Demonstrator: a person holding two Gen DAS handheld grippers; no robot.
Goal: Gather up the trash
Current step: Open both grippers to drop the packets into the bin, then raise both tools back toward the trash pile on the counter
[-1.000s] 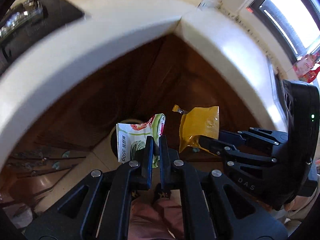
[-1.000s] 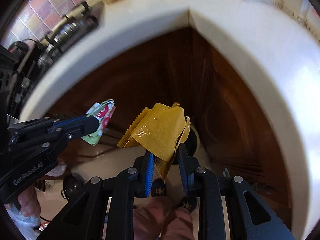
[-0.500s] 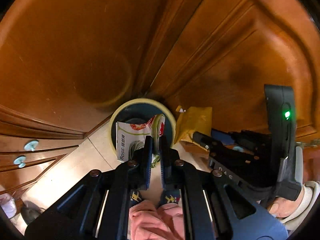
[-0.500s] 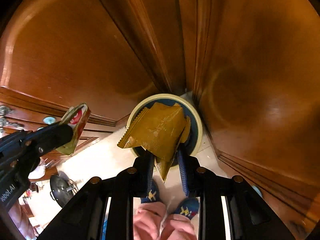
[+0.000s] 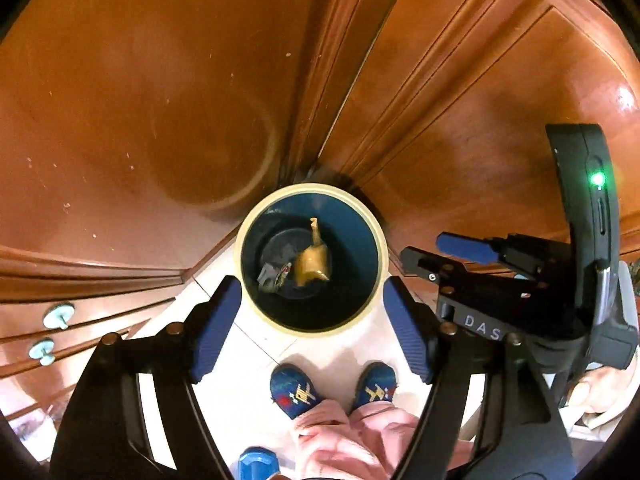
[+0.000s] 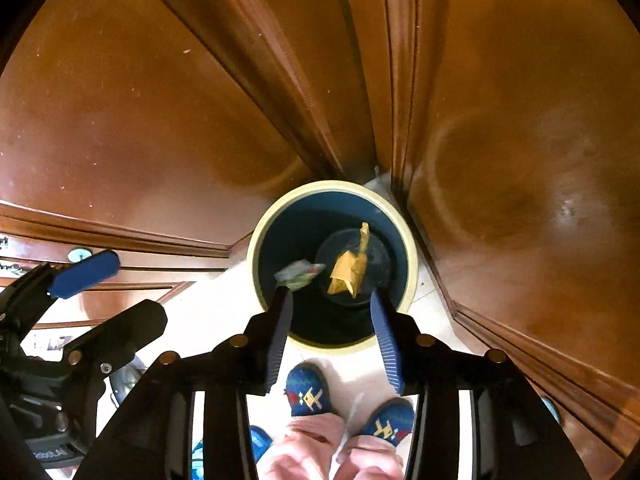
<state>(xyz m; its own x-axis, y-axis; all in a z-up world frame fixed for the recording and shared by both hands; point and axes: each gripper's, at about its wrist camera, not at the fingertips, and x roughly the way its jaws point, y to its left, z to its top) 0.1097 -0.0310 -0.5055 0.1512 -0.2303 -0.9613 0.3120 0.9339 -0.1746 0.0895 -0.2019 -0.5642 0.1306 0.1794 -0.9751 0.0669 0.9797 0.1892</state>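
1. Two pieces of trash already lie inside the round bin [image 5: 374,264], which stands on the floor in the corner where the wooden cabinet doors [image 5: 140,92] meet: a yellow wrapper [image 5: 312,266] and a crumpled printed packet [image 5: 274,274] just beside it.
2. The left gripper [image 5: 312,326] hangs above the bin with its jaws opening, spread wide and nothing between them.
3. The right gripper [image 6: 330,342] is likewise over the bin, its jaws opening and empty (the yellow wrapper [image 6: 348,270] and the packet [image 6: 298,272] show below, within the rim [image 6: 412,264]).
4. Judged from this, the drop of these two items is done; whether they have fully settled on the bottom is hard to tell.
5. Whether more trash remains elsewhere cannot be seen; no counter is in view.
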